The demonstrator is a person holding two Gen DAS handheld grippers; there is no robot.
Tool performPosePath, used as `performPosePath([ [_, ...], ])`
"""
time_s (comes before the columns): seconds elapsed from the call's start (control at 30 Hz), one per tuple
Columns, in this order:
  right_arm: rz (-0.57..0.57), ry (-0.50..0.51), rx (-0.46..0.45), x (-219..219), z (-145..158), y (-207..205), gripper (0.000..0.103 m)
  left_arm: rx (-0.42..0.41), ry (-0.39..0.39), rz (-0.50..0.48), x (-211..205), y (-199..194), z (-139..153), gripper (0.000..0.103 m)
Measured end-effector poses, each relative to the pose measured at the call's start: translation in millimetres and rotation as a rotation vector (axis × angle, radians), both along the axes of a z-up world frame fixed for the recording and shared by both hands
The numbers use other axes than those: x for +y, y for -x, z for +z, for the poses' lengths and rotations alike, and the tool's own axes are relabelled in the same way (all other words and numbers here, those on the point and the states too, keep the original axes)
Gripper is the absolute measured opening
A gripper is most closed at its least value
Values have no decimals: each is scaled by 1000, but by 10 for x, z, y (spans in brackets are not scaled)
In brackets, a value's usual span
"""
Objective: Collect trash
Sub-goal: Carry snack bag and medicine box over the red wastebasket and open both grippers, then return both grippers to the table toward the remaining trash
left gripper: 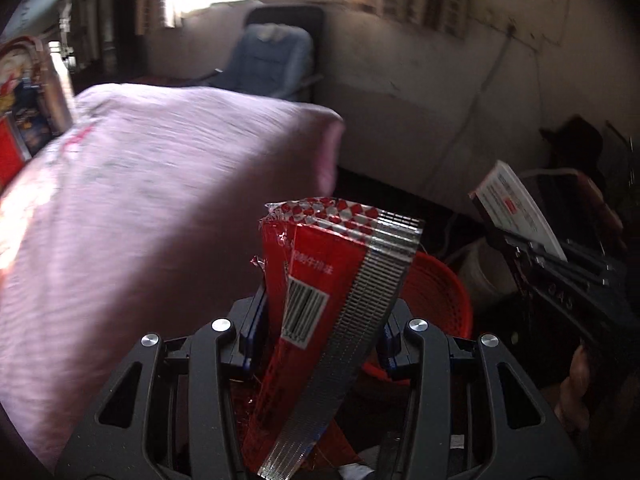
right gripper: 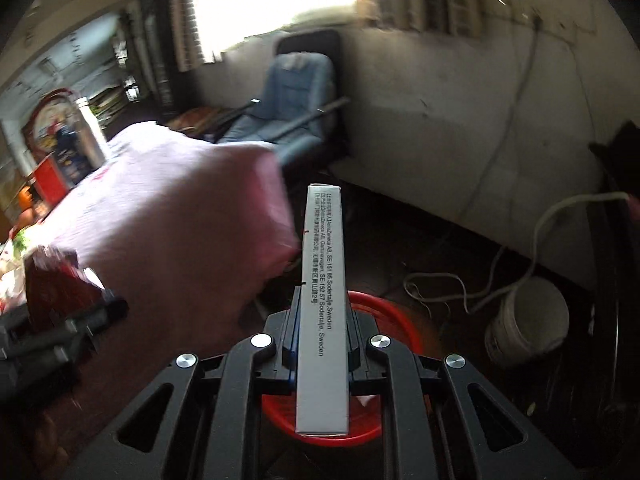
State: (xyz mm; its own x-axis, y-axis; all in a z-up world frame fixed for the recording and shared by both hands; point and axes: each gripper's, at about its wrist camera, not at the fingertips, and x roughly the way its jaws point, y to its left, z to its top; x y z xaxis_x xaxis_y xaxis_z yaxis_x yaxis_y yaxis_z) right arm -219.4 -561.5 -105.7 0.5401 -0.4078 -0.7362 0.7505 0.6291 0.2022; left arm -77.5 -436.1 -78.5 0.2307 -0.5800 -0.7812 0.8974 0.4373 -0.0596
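Note:
My left gripper [left gripper: 320, 320] is shut on a red and silver snack wrapper [left gripper: 320, 304] that stands up between its fingers, above the near side of a red plastic basket [left gripper: 436, 300]. My right gripper [right gripper: 322, 332] is shut on a flat white medicine box [right gripper: 324, 300], held edge-up over the red basket [right gripper: 400, 324]. The right gripper with its white box [left gripper: 516, 208] shows at the right of the left wrist view. The left gripper with the red wrapper [right gripper: 52, 292] shows at the left of the right wrist view.
A table under a pink cloth [left gripper: 152, 208] fills the left. A steel bottle [right gripper: 90, 132] and a red box stand on it. A white bucket [right gripper: 528, 320] and a loose cable [right gripper: 500, 280] lie on the dark floor right. A blue chair [right gripper: 288, 108] stands by the far wall.

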Motion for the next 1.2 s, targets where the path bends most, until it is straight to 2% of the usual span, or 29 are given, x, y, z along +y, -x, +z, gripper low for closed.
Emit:
performPosePath([
  [0.1,-40,-44,-1,-158,-156,91,16,69,-48,-92,-343,111,-306,48],
  [0.23,-68,-73,-10,-277,-276,177,16,106,-126,-166,-764,201,-716,67],
  [0.33,-68,-85,-15,-300,-310,174,16,106,-185,-144,-899,166,-918,77],
  [0.4,-59,-94,-16,-313,-354,158,17,142,-173,-124,-852,66,-916,84],
  [0.47,-43,-109,-16,-322,-392,113,17,135,-162,-93,-766,-38,-859,86],
  [0.7,21,-148,32,-204,-522,-119,18,28,-120,-10,-358,-147,-581,89],
  [0.77,48,-154,68,-169,-593,-199,27,-20,-109,17,-222,-154,-505,91],
  [0.83,64,-137,117,-115,-634,-278,63,-61,-96,47,-101,-182,-432,92],
  [0.9,52,-106,124,-62,-625,-301,75,-83,-84,77,49,-229,-344,93],
  [1.07,59,-89,74,25,-488,-259,78,-78,-53,176,456,-423,-111,95],
  [1.2,63,-70,14,115,-290,-208,85,-52,-22,263,812,-613,38,95],
])
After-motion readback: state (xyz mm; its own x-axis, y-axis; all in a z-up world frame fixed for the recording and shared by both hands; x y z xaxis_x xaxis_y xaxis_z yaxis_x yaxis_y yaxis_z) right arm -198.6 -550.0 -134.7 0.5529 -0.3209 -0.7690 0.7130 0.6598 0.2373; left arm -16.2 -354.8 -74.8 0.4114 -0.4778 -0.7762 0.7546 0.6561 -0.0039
